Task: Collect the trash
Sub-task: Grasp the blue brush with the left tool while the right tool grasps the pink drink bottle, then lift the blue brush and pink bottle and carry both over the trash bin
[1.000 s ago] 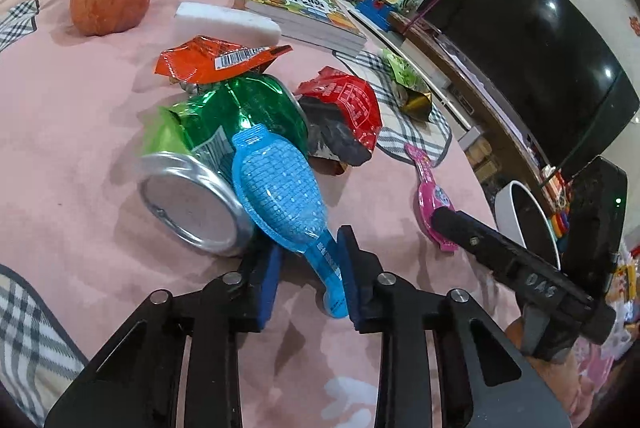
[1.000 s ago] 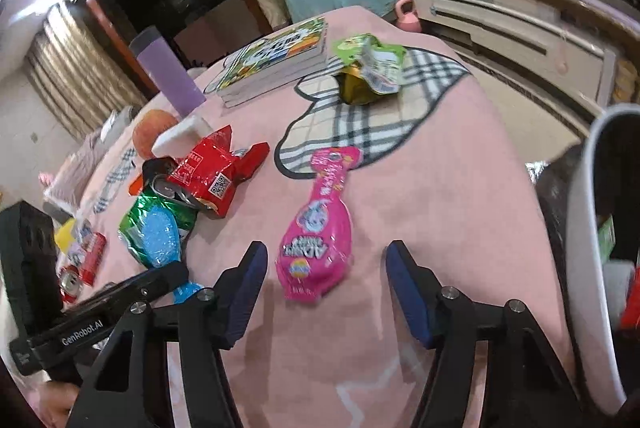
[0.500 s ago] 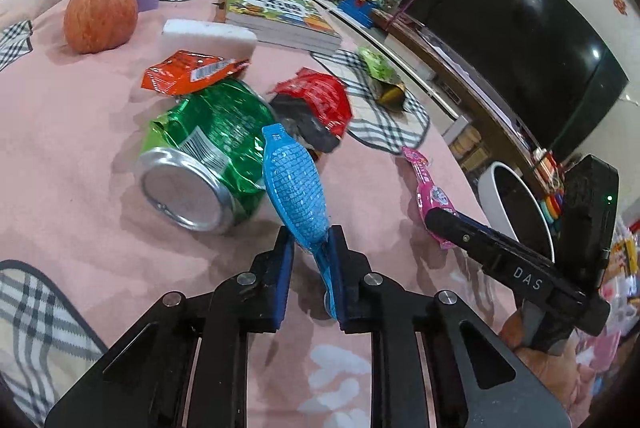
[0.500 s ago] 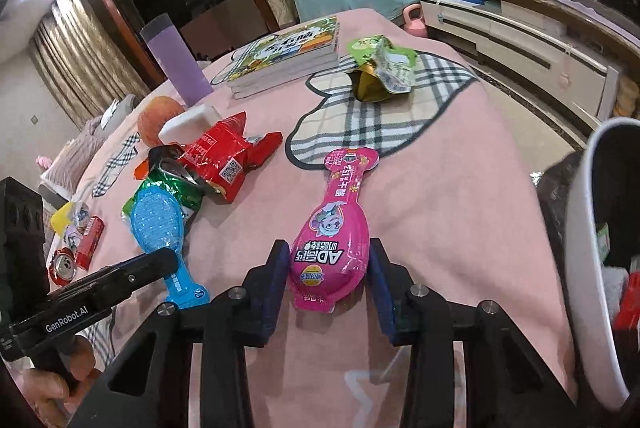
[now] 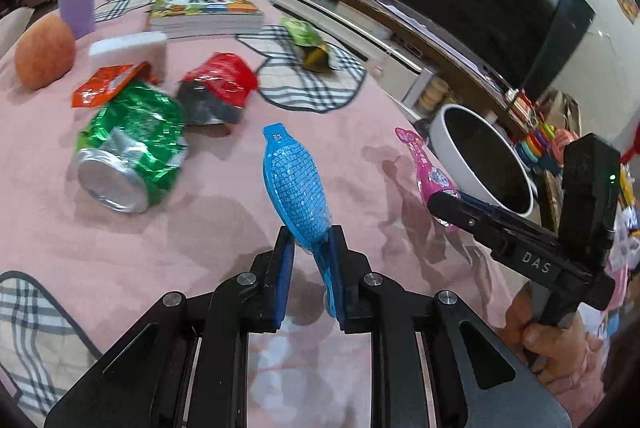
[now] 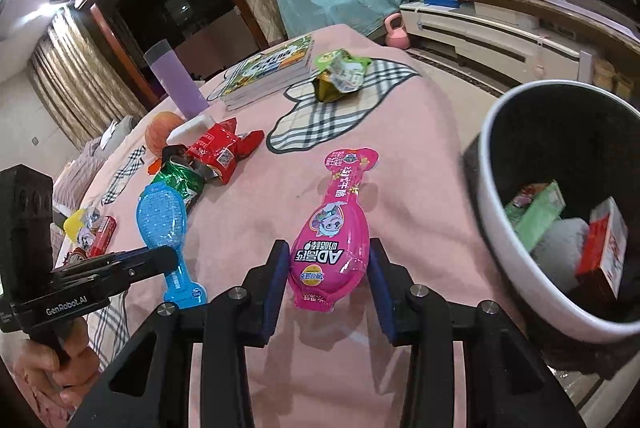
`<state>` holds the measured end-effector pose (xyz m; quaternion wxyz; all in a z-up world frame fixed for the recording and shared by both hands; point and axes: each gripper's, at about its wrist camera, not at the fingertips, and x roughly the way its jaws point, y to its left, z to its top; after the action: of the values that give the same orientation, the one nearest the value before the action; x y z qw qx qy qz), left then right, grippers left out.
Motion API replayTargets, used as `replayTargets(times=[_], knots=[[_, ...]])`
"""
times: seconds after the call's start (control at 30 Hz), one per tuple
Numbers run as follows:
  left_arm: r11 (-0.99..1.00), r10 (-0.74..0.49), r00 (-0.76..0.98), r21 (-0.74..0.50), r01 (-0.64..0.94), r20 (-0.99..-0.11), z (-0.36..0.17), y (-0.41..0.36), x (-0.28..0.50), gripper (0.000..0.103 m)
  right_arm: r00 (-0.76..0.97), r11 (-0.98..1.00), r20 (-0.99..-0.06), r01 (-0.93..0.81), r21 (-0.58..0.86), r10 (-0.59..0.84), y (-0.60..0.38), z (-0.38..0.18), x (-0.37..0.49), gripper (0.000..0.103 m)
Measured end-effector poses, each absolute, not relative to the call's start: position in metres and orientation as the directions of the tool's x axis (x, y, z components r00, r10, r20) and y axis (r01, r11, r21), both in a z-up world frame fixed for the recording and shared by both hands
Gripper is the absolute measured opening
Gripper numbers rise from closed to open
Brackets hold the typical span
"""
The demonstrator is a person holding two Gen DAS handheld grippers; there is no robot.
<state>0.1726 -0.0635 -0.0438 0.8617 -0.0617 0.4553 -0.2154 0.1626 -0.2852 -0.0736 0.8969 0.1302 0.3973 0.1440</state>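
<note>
Two packets point(image 5: 296, 183) point(image 6: 330, 240) between gripper pads

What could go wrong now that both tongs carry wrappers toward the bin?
1. The left tongs pinch only the narrow tail of the blue bottle-shaped plastic pouch; it could swing or slip out.
2. The pink bottle-shaped pouch in the right tongs may catch the white round bin's rim.
</note>
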Motion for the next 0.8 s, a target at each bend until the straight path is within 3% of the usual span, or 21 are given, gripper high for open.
replayTargets(times=[0.43, 0.8], knots=[[0.89, -0.433, 0.468, -0.285, 0.355, -0.77, -0.048, -0.099, 0.163, 0.016, 0.662, 0.931, -0.669, -0.13, 0.341, 0.337, -0.303, -0.075, 0.133, 0.04], [0.878, -0.442, 0.468, -0.264, 0.399, -0.765, -0.044, -0.12, 0.158, 0.006, 0.695, 0.924, -0.635, -0.117, 0.364, 0.338, -0.323, -0.063, 0.115, 0.04]])
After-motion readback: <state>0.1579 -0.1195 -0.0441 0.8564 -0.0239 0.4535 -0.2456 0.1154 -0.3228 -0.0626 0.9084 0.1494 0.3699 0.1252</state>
